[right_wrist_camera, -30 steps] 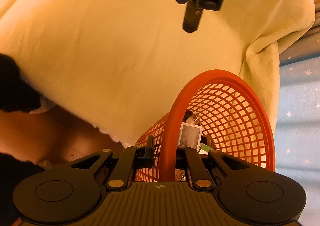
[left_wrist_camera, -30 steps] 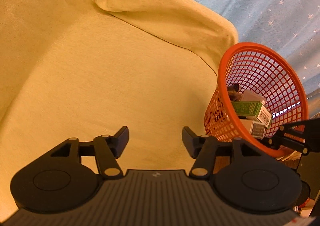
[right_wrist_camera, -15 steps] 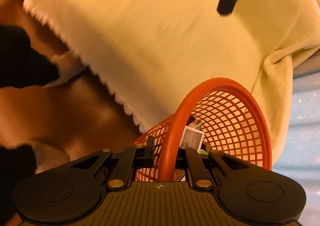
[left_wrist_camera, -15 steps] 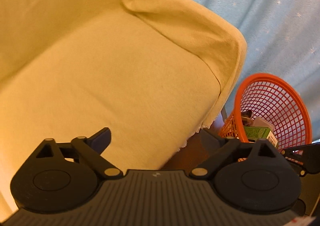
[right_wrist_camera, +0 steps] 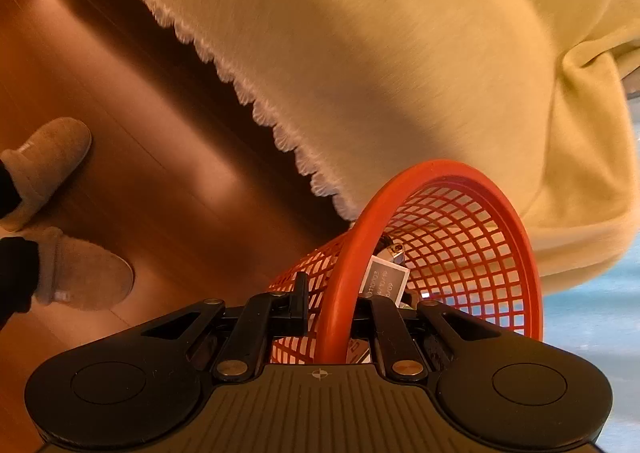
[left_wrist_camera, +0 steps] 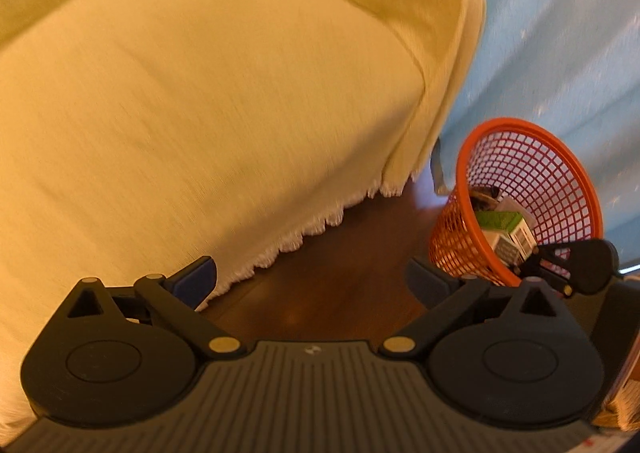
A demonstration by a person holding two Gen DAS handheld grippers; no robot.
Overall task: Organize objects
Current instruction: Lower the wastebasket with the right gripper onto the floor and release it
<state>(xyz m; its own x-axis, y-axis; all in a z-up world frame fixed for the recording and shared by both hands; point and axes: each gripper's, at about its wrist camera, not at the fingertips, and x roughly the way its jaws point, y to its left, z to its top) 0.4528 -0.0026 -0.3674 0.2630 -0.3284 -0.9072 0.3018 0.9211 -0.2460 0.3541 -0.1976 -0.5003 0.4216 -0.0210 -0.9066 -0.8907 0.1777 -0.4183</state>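
The right gripper (right_wrist_camera: pixel 338 307) is clamped on the rim of the orange mesh basket (right_wrist_camera: pixel 472 237), which fills the lower centre of the right wrist frame, tilted, with small boxes (right_wrist_camera: pixel 384 281) inside. In the left wrist frame the same basket sits at the right edge – a green box (left_wrist_camera: pixel 498 219) and white cartons show in it. The left gripper (left_wrist_camera: pixel 312 281) holds nothing, its fingers (left_wrist_camera: pixel 196 279) spread wide over dark wooden floor (left_wrist_camera: pixel 320 293). A yellow fringed cover (left_wrist_camera: pixel 200 93) takes up the upper left – slippered feet (right_wrist_camera: pixel 80 269) stand at the left edge of the right wrist frame
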